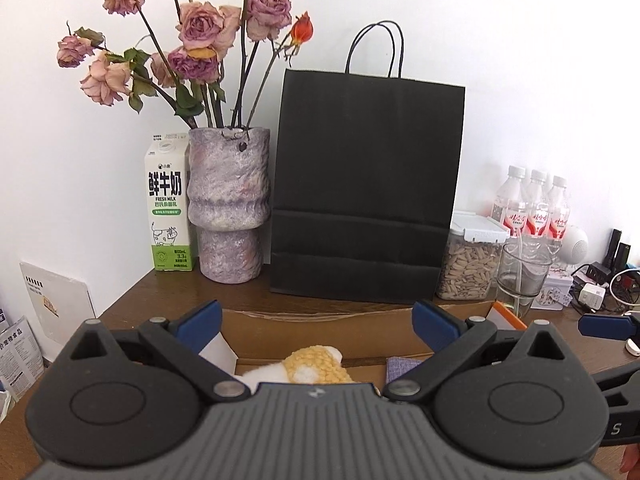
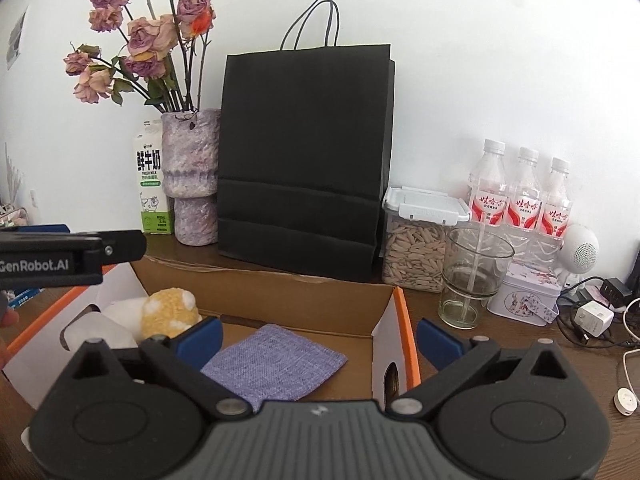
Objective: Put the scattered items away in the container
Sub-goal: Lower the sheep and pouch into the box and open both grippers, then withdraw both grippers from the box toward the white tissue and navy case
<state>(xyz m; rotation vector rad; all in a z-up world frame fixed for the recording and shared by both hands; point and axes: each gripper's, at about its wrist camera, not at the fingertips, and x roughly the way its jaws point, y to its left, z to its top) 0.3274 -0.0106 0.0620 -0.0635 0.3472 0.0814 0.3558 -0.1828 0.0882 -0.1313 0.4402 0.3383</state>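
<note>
Two hand-held grippers are hovering at the near edge of an open cardboard box (image 2: 304, 292) on a wooden table (image 2: 520, 376). The right gripper (image 2: 320, 338), filling the bottom of its own view, is holding its blue-padded jaws wide apart with nothing between them, above the box's near right corner. The left gripper (image 1: 316, 322) is likewise standing with jaws spread and gripping nothing, over the box's near edge; its side is showing at the left edge of the right view. Inside the box, a purple cloth (image 2: 276, 360) is lying flat on the floor at lower centre, while a yellow-and-white plush toy (image 2: 168, 312) is resting toward the left end, beside a white item partly hidden by the gripper. Just beyond the box's far wall, a black paper bag (image 2: 304, 160) is standing upright at centre frame. To its left, a mottled purple vase (image 1: 228, 204) is holding dried roses, with a milk carton (image 1: 168, 204) beside it. To the bag's right, a lidded jar of seeds (image 2: 416, 256), a drinking glass (image 2: 472, 276) and three water bottles (image 2: 520, 196) are crowding against the white wall.
</note>
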